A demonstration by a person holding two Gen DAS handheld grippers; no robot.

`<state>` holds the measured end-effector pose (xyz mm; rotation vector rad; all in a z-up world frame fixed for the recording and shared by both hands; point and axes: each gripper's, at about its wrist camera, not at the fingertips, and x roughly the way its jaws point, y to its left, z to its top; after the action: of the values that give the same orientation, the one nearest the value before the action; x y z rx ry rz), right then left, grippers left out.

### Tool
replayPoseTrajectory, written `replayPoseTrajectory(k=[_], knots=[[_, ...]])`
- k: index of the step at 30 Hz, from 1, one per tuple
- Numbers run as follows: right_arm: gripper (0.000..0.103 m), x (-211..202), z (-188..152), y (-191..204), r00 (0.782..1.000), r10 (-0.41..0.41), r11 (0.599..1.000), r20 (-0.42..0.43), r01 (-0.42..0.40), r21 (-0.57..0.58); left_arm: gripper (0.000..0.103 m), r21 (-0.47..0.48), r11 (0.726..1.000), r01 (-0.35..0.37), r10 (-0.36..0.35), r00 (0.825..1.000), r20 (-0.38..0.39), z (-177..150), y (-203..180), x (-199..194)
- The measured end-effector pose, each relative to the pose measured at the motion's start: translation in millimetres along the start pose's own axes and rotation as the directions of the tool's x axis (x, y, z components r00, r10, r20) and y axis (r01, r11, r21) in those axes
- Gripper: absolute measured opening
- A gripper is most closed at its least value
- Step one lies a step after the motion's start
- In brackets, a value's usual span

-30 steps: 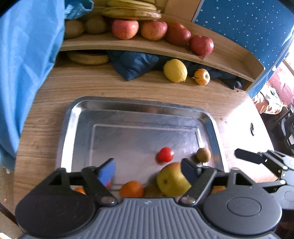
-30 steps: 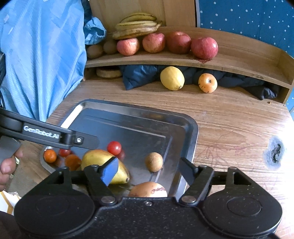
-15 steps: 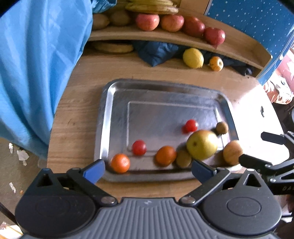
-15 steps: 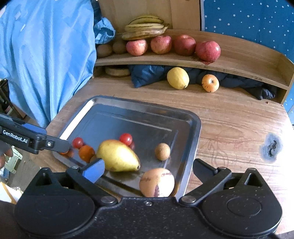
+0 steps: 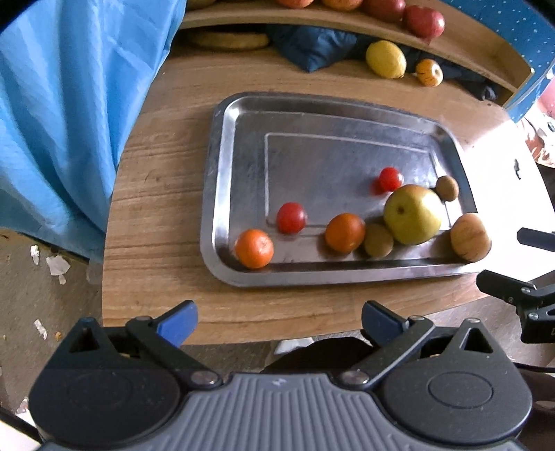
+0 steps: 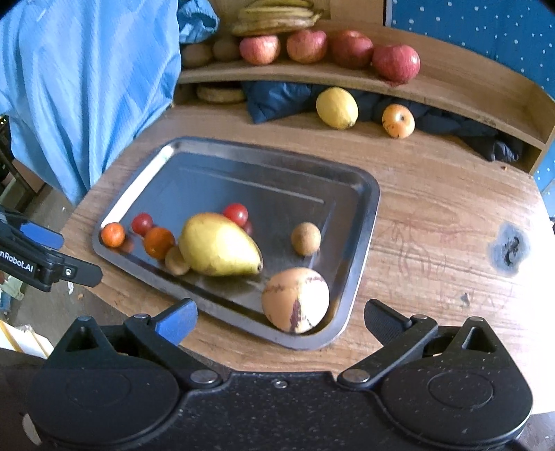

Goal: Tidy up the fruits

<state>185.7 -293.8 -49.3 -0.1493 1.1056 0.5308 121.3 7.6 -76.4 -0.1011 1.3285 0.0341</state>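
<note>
While both our grippers hang back over the near edge of the table (image 6: 433, 194), nothing sits between their fingers: the left gripper (image 5: 277, 321) and the right gripper (image 6: 279, 321) each have their jaws spread wide, having just been opening, and both are empty.

Just beyond them lies the metal tray (image 5: 222, 166), and we judge the gathering part largely done. Along its near side sit a small orange fruit (image 5: 254, 248), a red cherry tomato (image 5: 291, 217), a second orange fruit (image 5: 345, 231), a small brown fruit (image 5: 378, 240) touching the yellow-green pear (image 6: 218, 244), and a tan round fruit (image 6: 295, 299) in the near right corner. A little further in are another cherry tomato (image 6: 236, 214) and a small brown round fruit (image 6: 305, 238), apart from the rest.

Further back on the table, a lemon (image 6: 336, 107) and a small orange-yellow apple (image 6: 398, 121) lie outside the tray, against a dark cloth (image 6: 277, 99). If they belong with the others, they are what is left. On the shelf (image 6: 451, 86) behind, red apples (image 6: 396, 63) stand in a row beside bananas (image 6: 274, 17).
</note>
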Motion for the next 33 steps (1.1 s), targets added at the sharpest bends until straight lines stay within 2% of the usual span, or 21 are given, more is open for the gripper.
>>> replayPoseTrajectory(k=[14, 33], knots=[[0.102, 12.3, -1.7, -3.4, 0.997, -0.013, 1.000, -0.071, 0.013, 0.000, 0.102, 0.000, 0.999, -0.033, 0.033, 0.998, -0.059, 4.5, 7.1, 11.1], [0.102, 19.3, 10.0, -8.3, 0.996, -0.015, 1.000, -0.089, 0.015, 0.002, 0.102, 0.003, 0.999, -0.039, 0.040, 0.997, -0.063, 16.9, 9.8, 14.9]])
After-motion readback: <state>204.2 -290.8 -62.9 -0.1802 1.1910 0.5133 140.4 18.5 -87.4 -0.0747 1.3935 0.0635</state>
